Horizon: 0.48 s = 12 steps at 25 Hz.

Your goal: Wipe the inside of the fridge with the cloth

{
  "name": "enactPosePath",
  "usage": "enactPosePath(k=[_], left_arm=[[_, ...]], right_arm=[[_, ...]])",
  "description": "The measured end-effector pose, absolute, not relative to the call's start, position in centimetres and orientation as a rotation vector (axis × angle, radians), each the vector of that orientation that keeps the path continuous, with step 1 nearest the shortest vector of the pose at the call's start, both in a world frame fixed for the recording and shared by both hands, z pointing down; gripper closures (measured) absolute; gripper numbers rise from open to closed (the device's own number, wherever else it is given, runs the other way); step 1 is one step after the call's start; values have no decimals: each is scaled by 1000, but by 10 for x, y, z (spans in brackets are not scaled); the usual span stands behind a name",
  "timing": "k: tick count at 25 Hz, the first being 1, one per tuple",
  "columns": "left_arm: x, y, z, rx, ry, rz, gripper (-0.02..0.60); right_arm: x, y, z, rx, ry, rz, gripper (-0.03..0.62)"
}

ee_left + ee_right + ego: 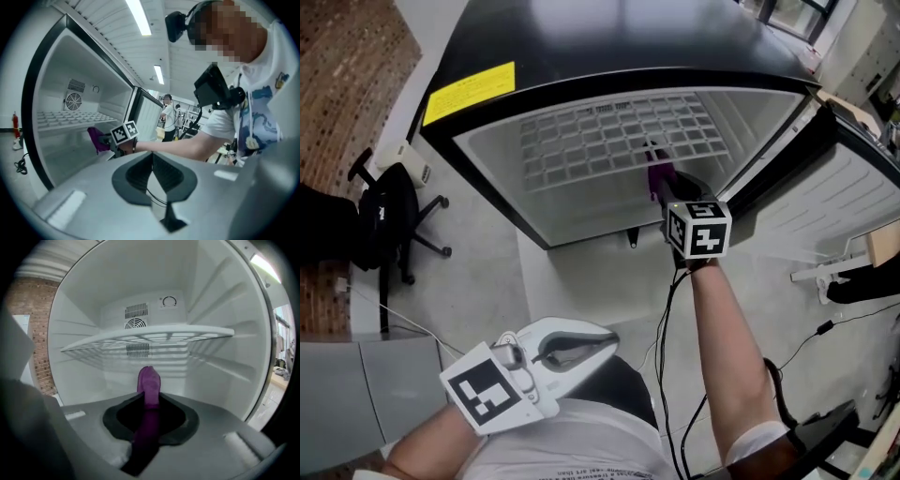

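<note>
Right gripper [149,401] pinches cloth [149,379] inside fridge [225,296] — left gripper [152,155] jaws together, empty; chair [389,220] at 9 o'clock on grey floor [581,281].

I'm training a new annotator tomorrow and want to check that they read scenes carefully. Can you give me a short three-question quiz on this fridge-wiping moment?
1. True or false: the left gripper is holding the purple cloth.
2. Where is the purple cloth relative to the wire shelf? A) lying on it; B) below it, clamped in the right gripper inside the fridge; C) draped over its front edge.
3. Fill in: the fridge's door stands ____.

Key: 1 false, the left gripper is shut on nothing, outside the fridge. 2 B. 3 open.
</note>
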<state>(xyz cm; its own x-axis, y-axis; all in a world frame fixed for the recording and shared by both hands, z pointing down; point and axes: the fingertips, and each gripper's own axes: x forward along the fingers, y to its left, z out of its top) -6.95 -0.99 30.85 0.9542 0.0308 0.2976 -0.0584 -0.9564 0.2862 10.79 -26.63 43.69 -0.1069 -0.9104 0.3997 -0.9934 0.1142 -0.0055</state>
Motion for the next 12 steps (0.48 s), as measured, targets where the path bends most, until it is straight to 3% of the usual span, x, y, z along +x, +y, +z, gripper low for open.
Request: enactPosePath(k=[12], left_arm=[[-60, -19, 333, 2786, -77, 490, 577]], right_arm=[[155, -333, 461, 2239, -1913, 311, 519]])
